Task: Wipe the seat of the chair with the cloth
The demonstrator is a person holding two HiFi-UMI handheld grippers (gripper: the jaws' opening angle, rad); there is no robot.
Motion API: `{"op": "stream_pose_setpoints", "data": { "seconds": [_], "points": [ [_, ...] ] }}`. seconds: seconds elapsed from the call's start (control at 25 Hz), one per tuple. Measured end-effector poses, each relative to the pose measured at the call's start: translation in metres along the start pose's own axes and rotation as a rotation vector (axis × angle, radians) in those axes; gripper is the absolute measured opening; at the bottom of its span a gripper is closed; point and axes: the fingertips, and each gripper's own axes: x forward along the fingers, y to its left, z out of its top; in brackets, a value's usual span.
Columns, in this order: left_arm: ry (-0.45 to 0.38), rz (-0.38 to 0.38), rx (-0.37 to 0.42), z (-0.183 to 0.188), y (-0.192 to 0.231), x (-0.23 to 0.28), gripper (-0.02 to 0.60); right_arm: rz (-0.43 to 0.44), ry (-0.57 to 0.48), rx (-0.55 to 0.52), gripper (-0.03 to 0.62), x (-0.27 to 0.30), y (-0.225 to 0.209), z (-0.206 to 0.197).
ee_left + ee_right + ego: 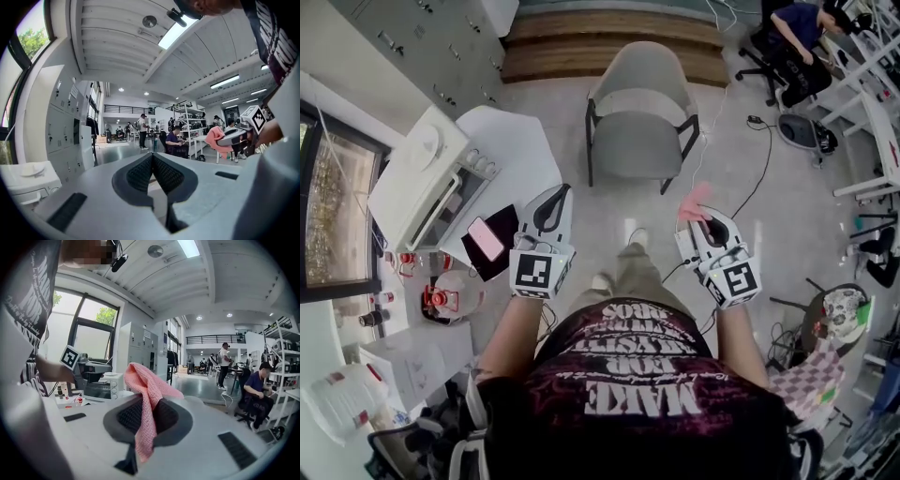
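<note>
The grey chair (639, 141) with dark legs stands on the floor ahead of me, and nothing lies on its seat. My right gripper (703, 219) is held at waist height, well short of the chair, and is shut on a pink cloth (694, 202). In the right gripper view the cloth (149, 394) is pinched between the dark pads (126, 417) and flops over the tips of that gripper (147, 405). My left gripper (553, 195) is level with it on the left. Its jaws (152, 158) are shut with nothing between them. The chair shows in neither gripper view.
A white table (520, 141) at my left carries a white oven-like appliance (427, 178) and a pink phone (485, 238). Grey lockers (422, 47) line the back left. A cable (750, 187) runs over the floor right of the chair. A person (797, 37) sits at the far right.
</note>
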Motion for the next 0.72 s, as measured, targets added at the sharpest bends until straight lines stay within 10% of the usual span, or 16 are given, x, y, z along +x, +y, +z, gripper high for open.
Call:
{"op": "stream_pose_setpoints", "data": {
  "seconds": [0.72],
  "points": [
    [0.04, 0.066, 0.013, 0.006, 0.051, 0.139, 0.0, 0.109, 0.012, 0.057, 0.032, 0.123, -0.107, -0.009]
  ]
}}
